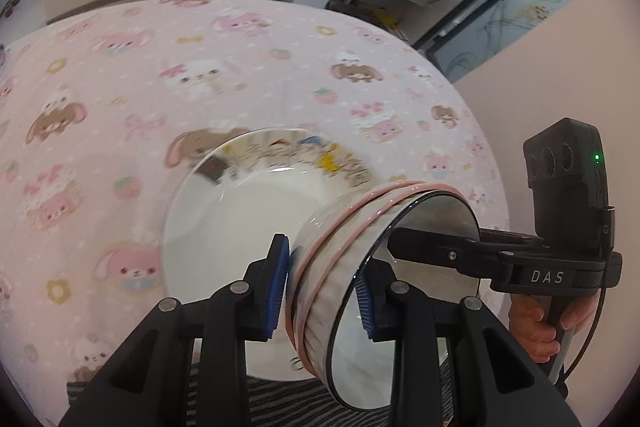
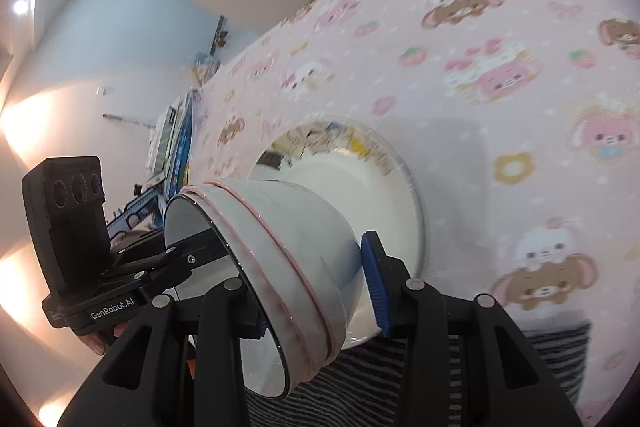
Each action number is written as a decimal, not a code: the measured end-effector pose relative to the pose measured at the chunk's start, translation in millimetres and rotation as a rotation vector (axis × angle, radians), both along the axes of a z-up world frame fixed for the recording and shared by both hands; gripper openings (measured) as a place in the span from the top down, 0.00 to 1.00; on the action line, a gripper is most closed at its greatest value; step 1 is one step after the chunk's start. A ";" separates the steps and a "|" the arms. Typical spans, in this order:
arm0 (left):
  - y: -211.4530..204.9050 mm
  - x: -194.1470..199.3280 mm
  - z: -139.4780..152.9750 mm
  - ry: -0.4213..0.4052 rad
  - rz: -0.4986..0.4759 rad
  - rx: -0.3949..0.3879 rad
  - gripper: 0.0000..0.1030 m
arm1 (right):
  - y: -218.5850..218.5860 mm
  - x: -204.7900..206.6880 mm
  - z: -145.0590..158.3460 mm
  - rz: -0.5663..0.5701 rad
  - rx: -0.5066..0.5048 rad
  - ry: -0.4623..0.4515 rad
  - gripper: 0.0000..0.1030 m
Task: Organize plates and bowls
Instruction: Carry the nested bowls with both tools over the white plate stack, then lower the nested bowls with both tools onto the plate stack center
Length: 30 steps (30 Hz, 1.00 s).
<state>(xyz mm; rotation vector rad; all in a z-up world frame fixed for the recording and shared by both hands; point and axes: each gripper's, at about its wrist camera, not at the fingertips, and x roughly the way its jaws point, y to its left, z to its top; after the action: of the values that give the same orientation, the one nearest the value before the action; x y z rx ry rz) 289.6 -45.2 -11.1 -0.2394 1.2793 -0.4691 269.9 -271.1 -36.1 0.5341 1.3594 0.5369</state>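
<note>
A white ceramic bowl with two thin pink bands round its wall and a dark rim (image 1: 352,247) is held tipped on its side, its mouth turned away from the plate below. Under it lies a white glazed deep plate with a cartoon-printed border (image 1: 224,227), near the front edge of the counter; whether the bowl's foot touches the plate cannot be told from these views.

The left gripper (image 1: 324,289) has its fingers partly spread and pinching the bowl's wall: one blue ribbed pad (image 1: 278,291) presses the outside, the other sits inside the mouth. The right gripper (image 2: 320,297) grips the opposite side of the rim the same way, one blue pad (image 2: 378,287) on the outer wall and the other finger inside the bowl. A hand (image 1: 536,327) wraps that gripper's black handle in the left wrist view.

The bowl's glaze is smooth and shiny, its wall straight and tapering to a narrower base. The counter wears a soft pink cloth printed with rabbits, bears and strawberries (image 1: 160,75), matte and slightly blurred. A black-and-white striped fabric (image 2: 400,387) shows below the counter's front edge.
</note>
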 end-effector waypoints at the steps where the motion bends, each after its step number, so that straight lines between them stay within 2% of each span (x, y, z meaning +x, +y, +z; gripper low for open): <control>1: 4.5 -0.5 -2.8 0.005 0.009 0.003 0.68 | 5.8 0.5 -4.6 0.007 0.006 0.010 0.62; 8: 20.7 -1.8 -18.8 0.030 0.030 -0.002 0.68 | 27.9 1.2 -21.6 0.028 -0.014 0.045 0.62; 18: 18.3 7.9 -20.3 0.008 0.031 -0.016 0.68 | 19.5 8.4 -23.6 0.012 -0.009 0.057 0.62; 22: 14.0 11.9 -22.9 -0.004 0.032 0.012 0.69 | 18.0 12.2 -28.1 0.010 -0.007 0.066 0.63; 30: 18.3 19.9 -32.5 0.014 0.045 0.002 0.69 | 16.5 16.2 -33.2 0.003 -0.001 0.075 0.63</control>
<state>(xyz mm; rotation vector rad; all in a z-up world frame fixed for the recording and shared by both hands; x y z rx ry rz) 309.5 -26.9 -43.6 -0.2694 1.2851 -0.4280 286.1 -254.6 -69.4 0.5557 1.4315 0.5236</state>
